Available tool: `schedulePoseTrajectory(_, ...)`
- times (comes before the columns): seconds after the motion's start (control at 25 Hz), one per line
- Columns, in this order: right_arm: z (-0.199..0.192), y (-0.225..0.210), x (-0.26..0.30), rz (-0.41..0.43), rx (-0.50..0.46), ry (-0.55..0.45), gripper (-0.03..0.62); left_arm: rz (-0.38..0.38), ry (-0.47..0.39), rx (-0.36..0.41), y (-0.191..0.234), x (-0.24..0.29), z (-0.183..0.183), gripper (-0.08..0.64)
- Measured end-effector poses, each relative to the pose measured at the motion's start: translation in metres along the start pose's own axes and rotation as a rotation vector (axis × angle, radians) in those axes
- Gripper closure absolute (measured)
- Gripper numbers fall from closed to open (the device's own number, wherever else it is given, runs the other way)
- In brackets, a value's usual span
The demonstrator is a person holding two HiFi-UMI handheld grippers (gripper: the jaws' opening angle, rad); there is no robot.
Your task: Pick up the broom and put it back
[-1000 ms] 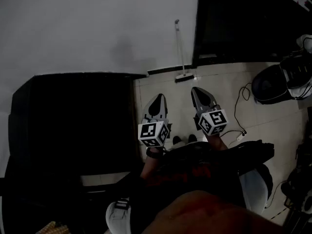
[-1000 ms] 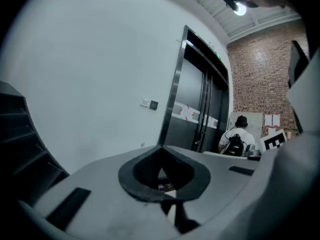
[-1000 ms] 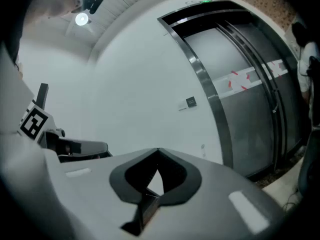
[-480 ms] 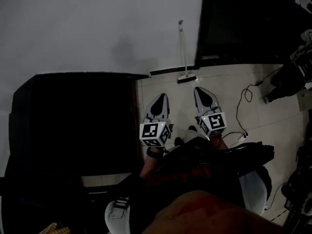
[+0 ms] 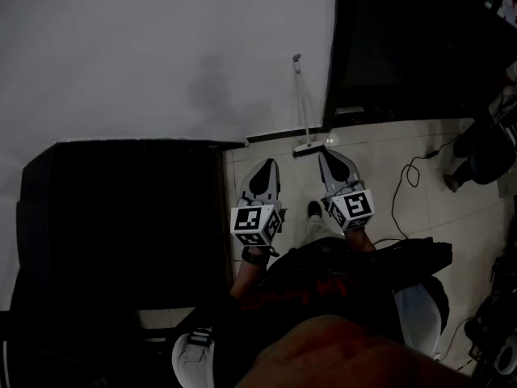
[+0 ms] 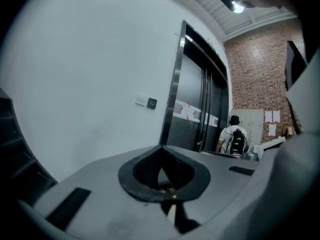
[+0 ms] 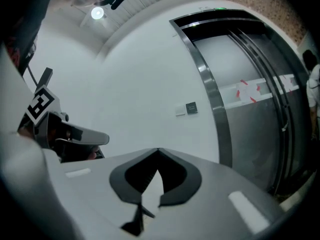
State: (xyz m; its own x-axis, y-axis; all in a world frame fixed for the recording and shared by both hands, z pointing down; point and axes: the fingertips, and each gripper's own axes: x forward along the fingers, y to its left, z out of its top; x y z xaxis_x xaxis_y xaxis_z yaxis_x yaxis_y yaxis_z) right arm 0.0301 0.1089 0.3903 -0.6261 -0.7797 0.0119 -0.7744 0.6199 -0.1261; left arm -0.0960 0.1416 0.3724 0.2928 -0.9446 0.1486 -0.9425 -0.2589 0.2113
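The broom (image 5: 301,103) stands in the upper middle of the head view. Its handle leans on the white wall (image 5: 161,55) and its head rests on the tiled floor (image 5: 420,208), just left of the dark lift door (image 5: 404,47), probably parked upright to keep it out of the way. Below it, at mid-frame, the left gripper (image 5: 262,166) and right gripper (image 5: 326,155) point toward it side by side, each with jaws pressed together on nothing. Neither seems to touch it. I reckon the approach comes first, and then a jaw pair must part for the handle.
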Motion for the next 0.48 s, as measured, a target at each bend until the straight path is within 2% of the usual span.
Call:
schedulePoseTrajectory(0.24,0.006,-0.064,0.052,0.041,0.001,-0.004,0.592,-0.002,-0.018,0.008,-0.002,0.089,0.02,0.555)
schedulePoseTrajectory(0.48,0.01,-0.116,0.085,0.054,0.017,0.018,0.592,0.017,-0.009,0.015,-0.007,0.142,0.029,0.555)
